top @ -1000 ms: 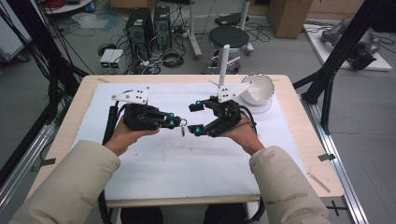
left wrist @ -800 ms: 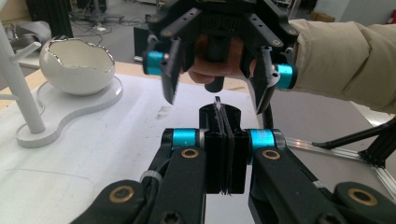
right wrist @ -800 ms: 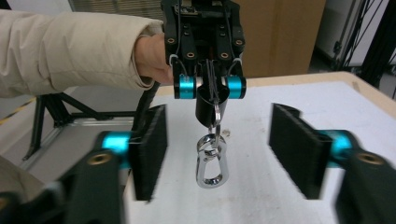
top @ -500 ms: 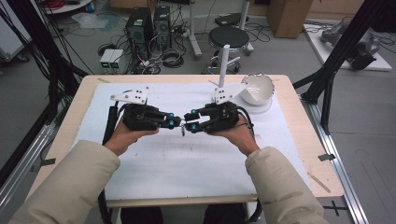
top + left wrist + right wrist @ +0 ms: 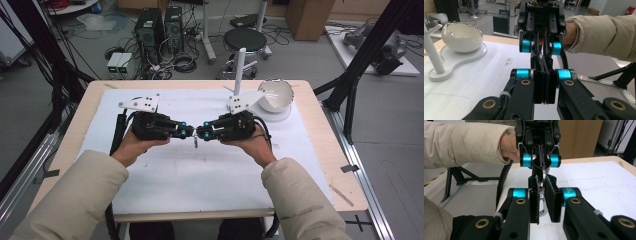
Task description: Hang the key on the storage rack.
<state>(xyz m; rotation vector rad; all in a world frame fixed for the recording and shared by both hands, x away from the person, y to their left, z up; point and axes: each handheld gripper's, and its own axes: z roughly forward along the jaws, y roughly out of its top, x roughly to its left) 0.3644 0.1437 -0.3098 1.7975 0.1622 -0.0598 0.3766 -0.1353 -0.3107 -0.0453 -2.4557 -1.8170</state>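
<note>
No readable text or labels anywhere.

1. A pale wooden surface carries a white sheet cover.
2. The grey concrete floor beyond it is strewn with tangled black cables.
3. Two black computer towers stand on the floor, just beside a round black stool.
4. A brown cardboard box sits farther right.
5. Black metal frame struts rise at both sides.
</note>
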